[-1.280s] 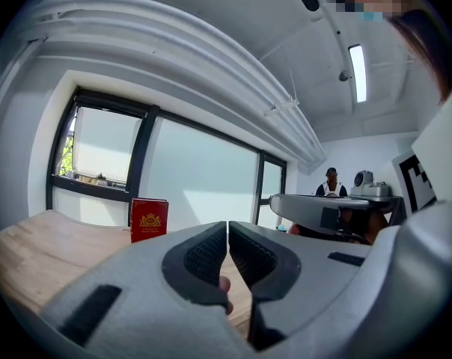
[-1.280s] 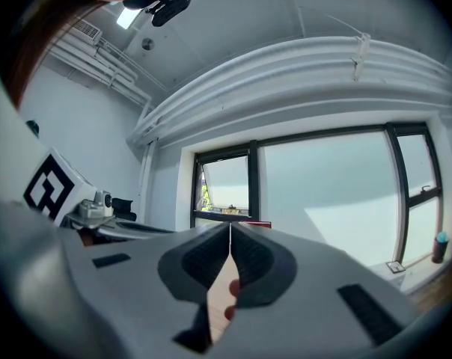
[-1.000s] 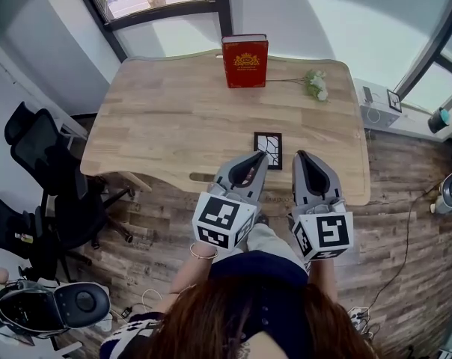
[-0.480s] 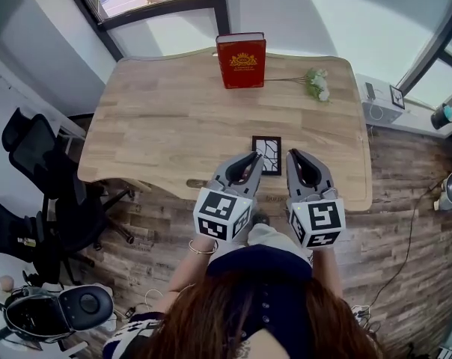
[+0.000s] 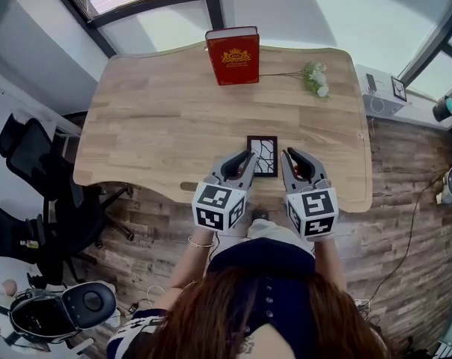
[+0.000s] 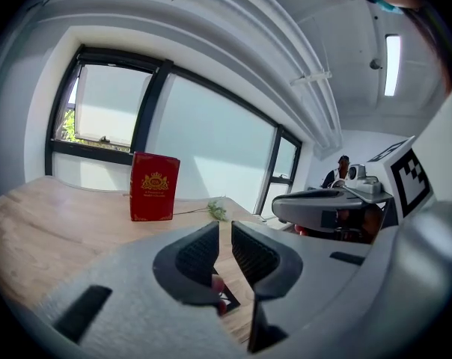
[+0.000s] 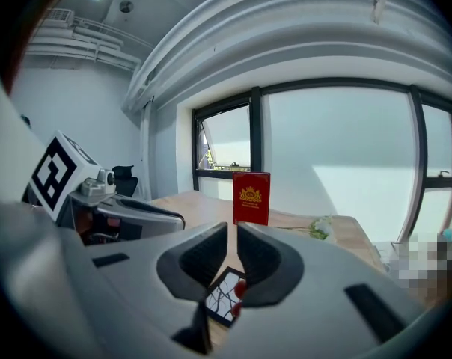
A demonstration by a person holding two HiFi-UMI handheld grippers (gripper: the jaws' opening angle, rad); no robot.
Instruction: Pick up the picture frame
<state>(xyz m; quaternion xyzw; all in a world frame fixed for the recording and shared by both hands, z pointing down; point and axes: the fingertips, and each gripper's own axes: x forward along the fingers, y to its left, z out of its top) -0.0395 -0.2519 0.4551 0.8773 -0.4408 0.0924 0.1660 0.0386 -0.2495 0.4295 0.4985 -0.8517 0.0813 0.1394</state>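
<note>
A small black picture frame (image 5: 262, 155) with a white branching pattern lies flat near the wooden table's front edge. In the right gripper view the frame (image 7: 224, 296) shows below the jaws; in the left gripper view only its corner (image 6: 230, 300) peeks out. My left gripper (image 5: 248, 157) hovers just left of the frame, shut and empty. My right gripper (image 5: 287, 155) hovers just right of it, also shut with nothing held. Both point forward and slightly down, above the table's front edge.
A red book (image 5: 232, 55) stands upright at the table's (image 5: 151, 126) far edge, with a white flower sprig (image 5: 314, 78) lying to its right. Black office chairs (image 5: 31, 193) stand left of the table. Windows run behind the table.
Both grippers have sunk toward the table and now flank the picture frame more closely. Their jaws stay shut.
</note>
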